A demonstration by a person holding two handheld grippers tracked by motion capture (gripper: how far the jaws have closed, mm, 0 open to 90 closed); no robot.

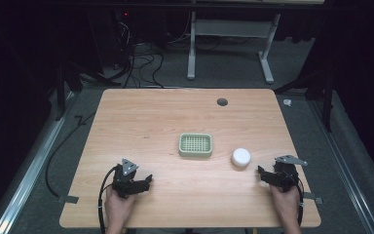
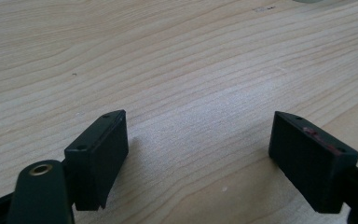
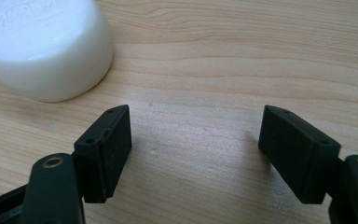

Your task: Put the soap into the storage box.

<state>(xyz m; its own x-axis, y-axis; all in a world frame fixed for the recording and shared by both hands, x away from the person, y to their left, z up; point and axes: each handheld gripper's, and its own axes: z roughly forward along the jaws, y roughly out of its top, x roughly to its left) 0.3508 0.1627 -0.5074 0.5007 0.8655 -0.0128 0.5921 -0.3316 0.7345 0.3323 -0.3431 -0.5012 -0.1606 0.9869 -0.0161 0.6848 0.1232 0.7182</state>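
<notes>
Pale wood, its grain running across, makes up the table point(image 1: 141, 117); near its far edge, right of the middle, a small dark round hole point(image 1: 222, 102) is set into the top. Close to the centre lies a light green rectangular tray point(image 1: 195, 145) with rounded corners and a grid of small holes across its sunken face; it sits flat and square to the table's edges. Just to its right and a little nearer the front edge, apart from it, rests a white round bar of soap point(image 1: 240, 157); in the right gripper view the soap point(image 3: 44, 46) shows a smooth, domed top with raised lettering too faint to read, and it lies beyond and to the left of that gripper's left jaw, not touching it. The left gripper point(image 1: 147, 181) sits low near the front-left part of the table, held by a hand point(image 1: 119, 207); its jaws stand wide apart over bare wood with nothing between them. The right gripper point(image 1: 261, 175) sits near the front-right corner, held by the other hand point(image 1: 286, 204); its jaws are likewise spread and empty.
</notes>
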